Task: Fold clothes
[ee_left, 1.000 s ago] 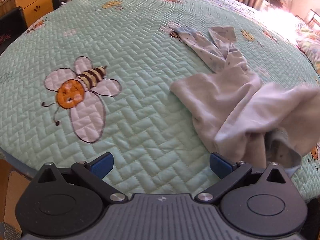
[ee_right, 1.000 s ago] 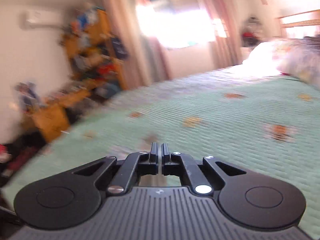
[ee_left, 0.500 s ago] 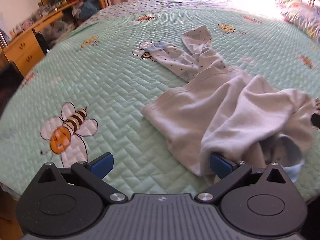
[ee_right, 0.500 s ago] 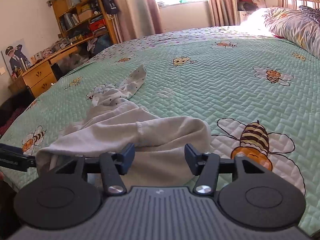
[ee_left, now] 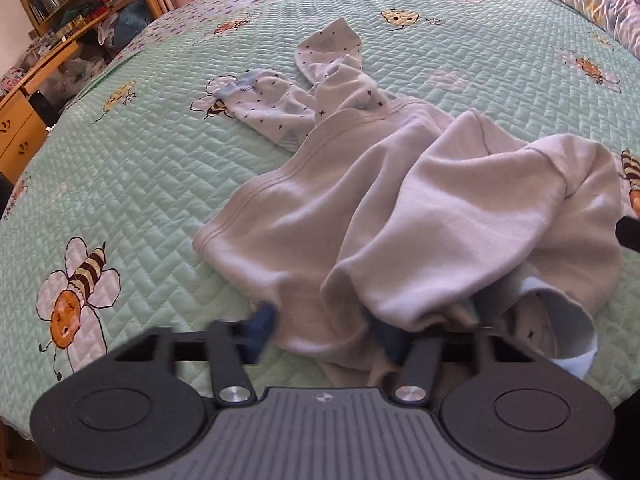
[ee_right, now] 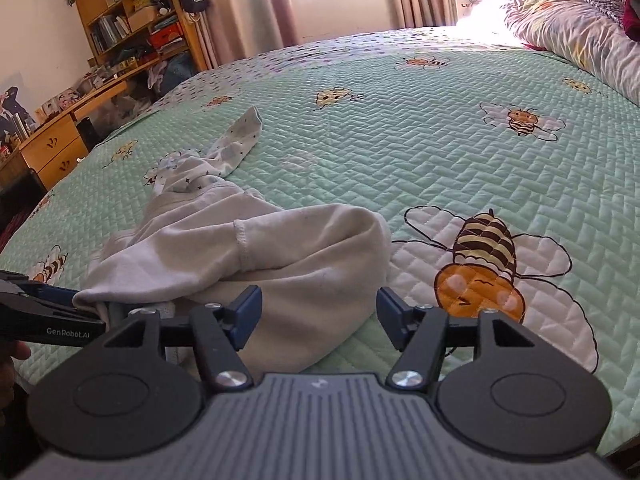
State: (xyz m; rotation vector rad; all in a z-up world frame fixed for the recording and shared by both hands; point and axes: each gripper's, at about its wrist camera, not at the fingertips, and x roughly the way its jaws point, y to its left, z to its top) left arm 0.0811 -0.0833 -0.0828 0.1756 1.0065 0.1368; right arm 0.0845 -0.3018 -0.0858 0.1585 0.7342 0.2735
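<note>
Left wrist view puts the white garment (ee_left: 400, 208) crumpled on the green bee-print quilt (ee_left: 140, 184), near the bed's front edge. Its ribbed hem faces left, and one bulky fold drapes over the middle. Behind the garment, touching its far end, lies a smaller pale blue star-print piece (ee_left: 288, 108), its two narrow ends pointing away.

At the garment's near edge, the left tongs (ee_left: 326, 332) have cloth bunched between the blue pads (ee_left: 262, 322); the fingers look blurred and stand apart, with fabric lying over the right one, so whether they pinch it I cannot tell.

In the right wrist view, the right tongs (ee_right: 318, 314) are spread wide, with the garment's rounded right end (ee_right: 316, 264) lying between the pads (ee_right: 248, 312), not clamped. Right of the garment, a large embroidered bee (ee_right: 480, 268) sits on the quilt. Far beyond the garment stand a wooden bookshelf (ee_right: 132, 20), curtains (ee_right: 276, 4) and a pillow (ee_right: 580, 40).
</note>
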